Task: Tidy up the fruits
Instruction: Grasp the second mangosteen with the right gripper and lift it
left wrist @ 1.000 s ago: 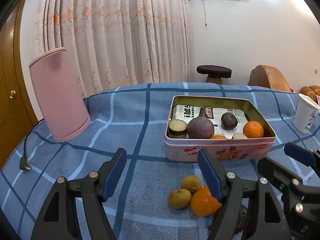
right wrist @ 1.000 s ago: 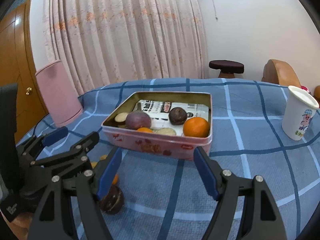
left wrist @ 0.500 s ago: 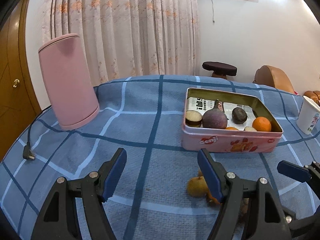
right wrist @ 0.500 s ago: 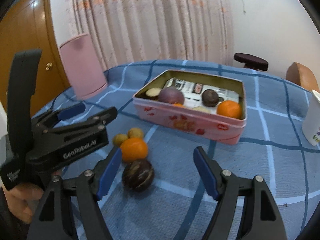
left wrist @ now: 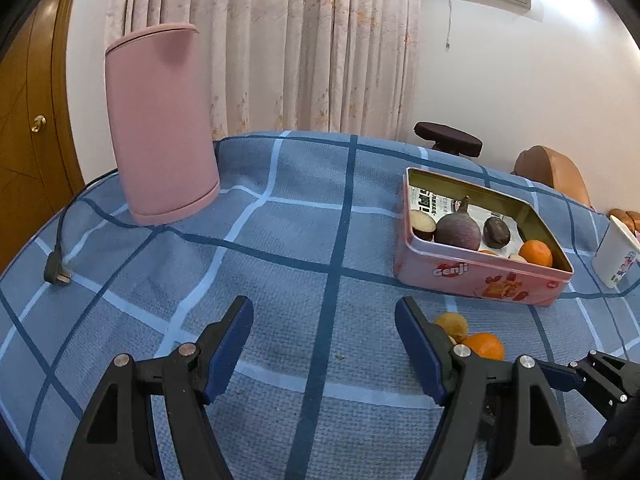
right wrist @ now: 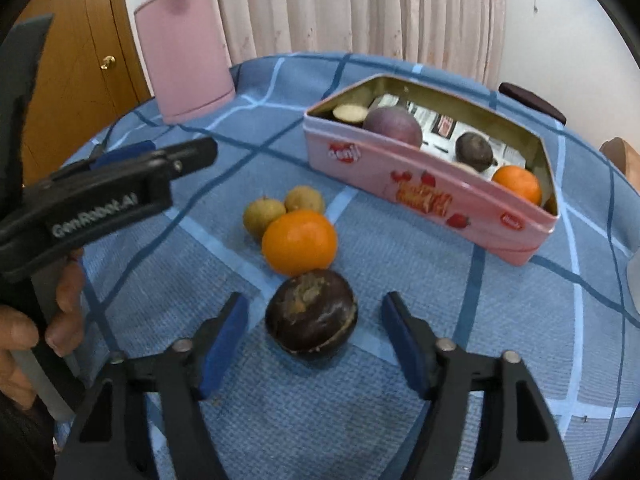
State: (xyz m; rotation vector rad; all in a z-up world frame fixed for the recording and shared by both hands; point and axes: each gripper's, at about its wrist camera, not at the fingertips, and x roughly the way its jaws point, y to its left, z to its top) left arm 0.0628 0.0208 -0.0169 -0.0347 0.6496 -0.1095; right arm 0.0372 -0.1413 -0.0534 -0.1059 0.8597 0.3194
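Here, a dark purple-brown round fruit, scuffed tan on top, is recorded beside an orange. It is framed between the right gripper pads, which have just been closing, untouched.

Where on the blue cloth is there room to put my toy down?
Bare cloth lies between the pink jug and the pink tin, down to the left gripper. It is crowded before the tin, around the orange, both yellow fruits and the dark fruit.

Left view: orange and small yellow fruit partly hidden behind gripper finger. White cup cut off at right edge. Right view: tin wall hides lower halves of fruit inside; printed paper unreadable
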